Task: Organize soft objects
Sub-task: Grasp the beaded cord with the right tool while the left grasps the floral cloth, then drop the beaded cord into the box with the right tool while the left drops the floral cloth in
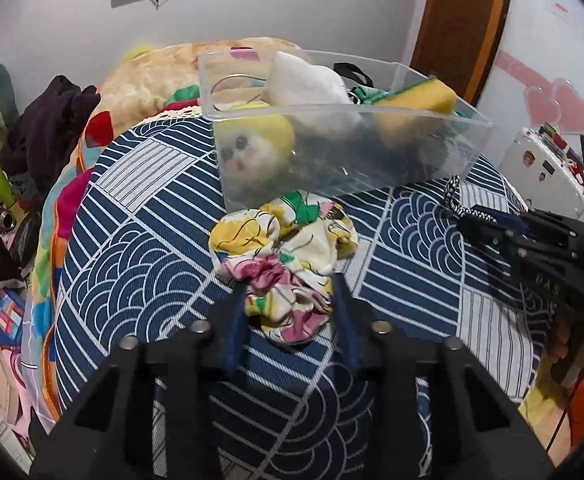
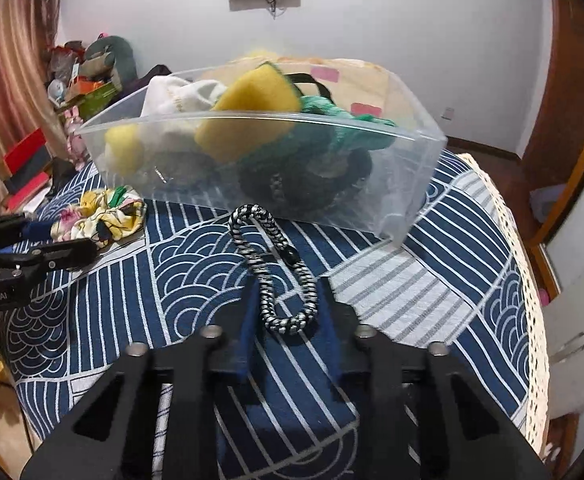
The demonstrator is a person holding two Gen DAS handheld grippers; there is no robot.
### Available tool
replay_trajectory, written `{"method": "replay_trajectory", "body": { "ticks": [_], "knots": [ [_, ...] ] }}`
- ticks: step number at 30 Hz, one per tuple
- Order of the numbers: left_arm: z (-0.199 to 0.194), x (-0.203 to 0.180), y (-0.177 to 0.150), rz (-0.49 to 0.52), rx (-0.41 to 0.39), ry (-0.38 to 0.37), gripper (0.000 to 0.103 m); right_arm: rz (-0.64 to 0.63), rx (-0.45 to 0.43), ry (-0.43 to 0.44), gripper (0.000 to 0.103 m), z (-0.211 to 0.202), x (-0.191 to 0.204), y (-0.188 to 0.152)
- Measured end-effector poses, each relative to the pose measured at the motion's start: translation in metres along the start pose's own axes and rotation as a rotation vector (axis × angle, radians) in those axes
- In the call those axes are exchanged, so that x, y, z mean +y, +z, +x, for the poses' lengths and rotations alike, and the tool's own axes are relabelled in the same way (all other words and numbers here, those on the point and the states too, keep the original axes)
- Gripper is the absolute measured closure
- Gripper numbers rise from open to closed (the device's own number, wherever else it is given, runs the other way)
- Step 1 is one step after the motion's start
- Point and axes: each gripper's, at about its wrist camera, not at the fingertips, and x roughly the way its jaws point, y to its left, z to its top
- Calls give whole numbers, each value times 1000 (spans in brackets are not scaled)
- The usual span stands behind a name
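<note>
Scrunchie (image 1: 283, 264) lay on the bed (image 1: 139, 240), just before the clear bin (image 1: 348, 152), between the parted fingers of the left hand-held gripper (image 1: 289, 294). Light, limp fabric; any bunched fold should hold. Right hand-held gripper (image 2: 289, 300) stood apart around a braided cord (image 2: 279, 272).

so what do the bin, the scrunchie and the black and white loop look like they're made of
Bin: clear, slightly frosted plastic; contents show through. Scrunchie: thin printed floral fabric, gathered into soft folds. Loop: braided cord, probably elastic or nylon; woven strands show.
</note>
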Motion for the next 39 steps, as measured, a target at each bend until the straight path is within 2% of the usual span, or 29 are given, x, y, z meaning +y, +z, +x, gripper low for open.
{"method": "replay_trajectory", "body": {
  "ticks": [5, 13, 23, 32, 39],
  "knots": [
    [-12, -5, -6, 1, -15, -12, 83, 25, -15, 10, 88, -10, -9, -9],
    [-44, -9, 1, 5, -99, -26, 84, 44, -71, 32, 88, -31, -6, -10],
    [-74, -9, 34, 9, -224, -27, 84, 9, -173, 20, 88, -56, -3, 15],
    [-73, -16, 75, 41, -299, -3, 84, -4, -264, -13, 88, -63, -10, 52],
    [-49, -20, 98, 33, -282, -23, 84, -15, -277, -24, 88, -48, -8, 70]
  ]
}}
